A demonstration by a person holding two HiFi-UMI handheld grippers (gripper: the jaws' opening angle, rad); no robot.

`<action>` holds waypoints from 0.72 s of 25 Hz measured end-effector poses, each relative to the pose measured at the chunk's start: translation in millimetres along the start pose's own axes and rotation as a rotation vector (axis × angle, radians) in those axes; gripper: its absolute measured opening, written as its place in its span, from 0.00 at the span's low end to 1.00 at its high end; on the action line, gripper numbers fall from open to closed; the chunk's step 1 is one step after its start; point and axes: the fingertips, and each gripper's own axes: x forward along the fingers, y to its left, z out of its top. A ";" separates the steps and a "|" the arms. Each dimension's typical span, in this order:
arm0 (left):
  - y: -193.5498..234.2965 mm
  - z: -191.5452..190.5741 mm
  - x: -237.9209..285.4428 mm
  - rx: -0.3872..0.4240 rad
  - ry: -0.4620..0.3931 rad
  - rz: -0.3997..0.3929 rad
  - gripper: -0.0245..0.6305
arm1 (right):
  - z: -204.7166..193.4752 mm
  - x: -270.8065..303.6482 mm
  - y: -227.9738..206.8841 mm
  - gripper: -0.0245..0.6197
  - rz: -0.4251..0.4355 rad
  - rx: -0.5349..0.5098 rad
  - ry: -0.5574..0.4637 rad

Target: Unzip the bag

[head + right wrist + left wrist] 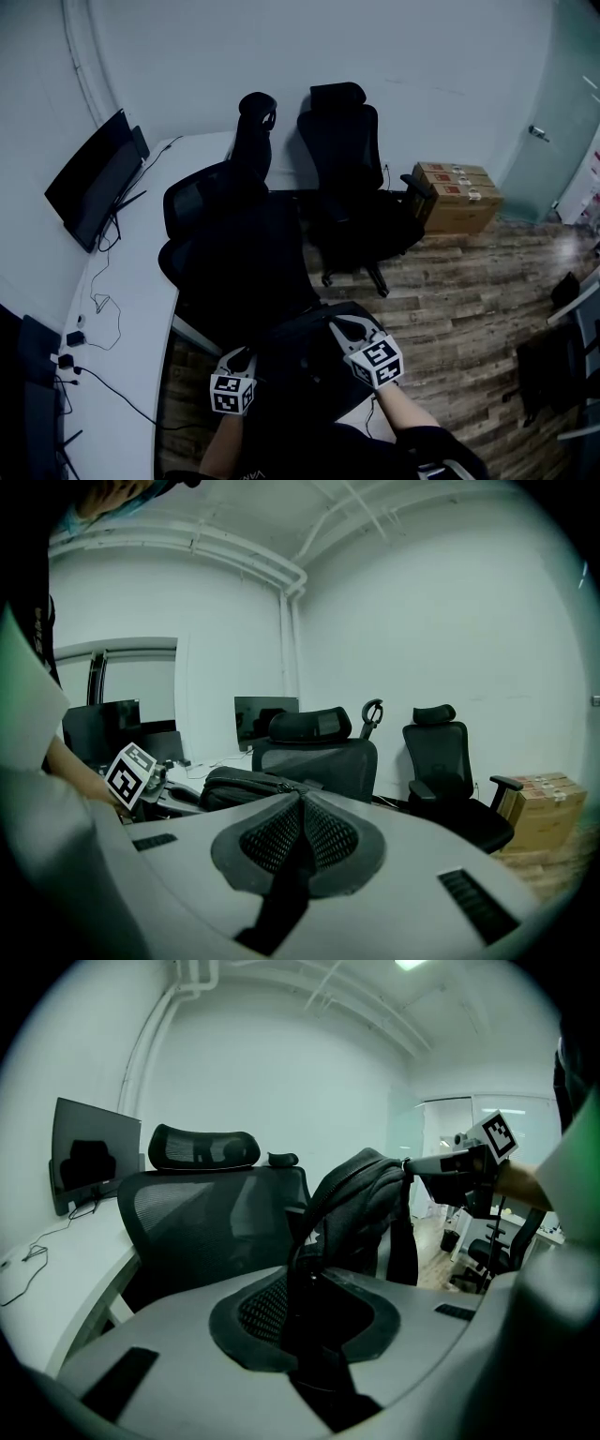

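The black bag (309, 361) lies low between my two grippers, close to my body. In the left gripper view the bag (361, 1204) is pulled up into a peak. My right gripper (412, 1166) is pinched on that peak, with a strap hanging below it. My left gripper (302, 1274) is shut on a dark strip of the bag that runs down from its zipper edge into the jaws. In the right gripper view the right gripper (300, 799) has its jaws pressed together, and the bag (248, 785) lies just beyond their tip. The left gripper's marker cube (131, 772) shows at the left.
A black mesh office chair (234, 244) stands right ahead of the bag, with a second chair (352, 178) behind it. A curved white desk (131, 281) with a monitor (94, 183) and cables runs along the left. Cardboard boxes (459, 197) sit on the wooden floor at the right.
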 end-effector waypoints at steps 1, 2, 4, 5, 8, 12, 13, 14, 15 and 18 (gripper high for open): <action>0.3 -1.1 -0.1 -0.004 0.003 0.000 0.17 | -1.0 -0.7 -1.3 0.11 -0.003 0.005 0.000; 0.9 -2.2 -0.4 -0.011 0.007 0.000 0.16 | -2.2 -1.3 -2.7 0.11 -0.007 0.009 0.001; 2.2 -4.8 -1.0 -0.032 0.011 0.001 0.14 | -4.8 -3.2 -6.2 0.11 -0.017 0.014 0.003; 2.3 -5.7 -1.2 -0.041 0.011 0.002 0.14 | -6.2 -4.7 -8.8 0.11 -0.024 0.016 0.003; 0.3 -6.0 0.0 -0.044 0.014 0.001 0.13 | -11.8 -9.9 -20.6 0.11 -0.045 0.032 0.001; 1.8 -7.1 1.0 -0.040 0.022 0.007 0.13 | -17.1 -14.3 -32.5 0.11 -0.067 0.042 0.010; 2.5 -7.3 1.1 -0.040 0.023 0.008 0.13 | -17.6 -14.8 -34.3 0.11 -0.070 0.043 0.010; 2.9 -7.6 1.3 -0.040 0.025 0.009 0.13 | -18.1 -15.4 -36.0 0.11 -0.074 0.046 0.010; 3.2 -7.9 1.5 -0.041 0.026 0.011 0.13 | -18.9 -16.3 -37.8 0.11 -0.079 0.049 0.010; 4.4 -9.2 2.0 -0.046 0.030 0.014 0.13 | -23.5 -18.8 -44.7 0.11 -0.093 0.071 0.008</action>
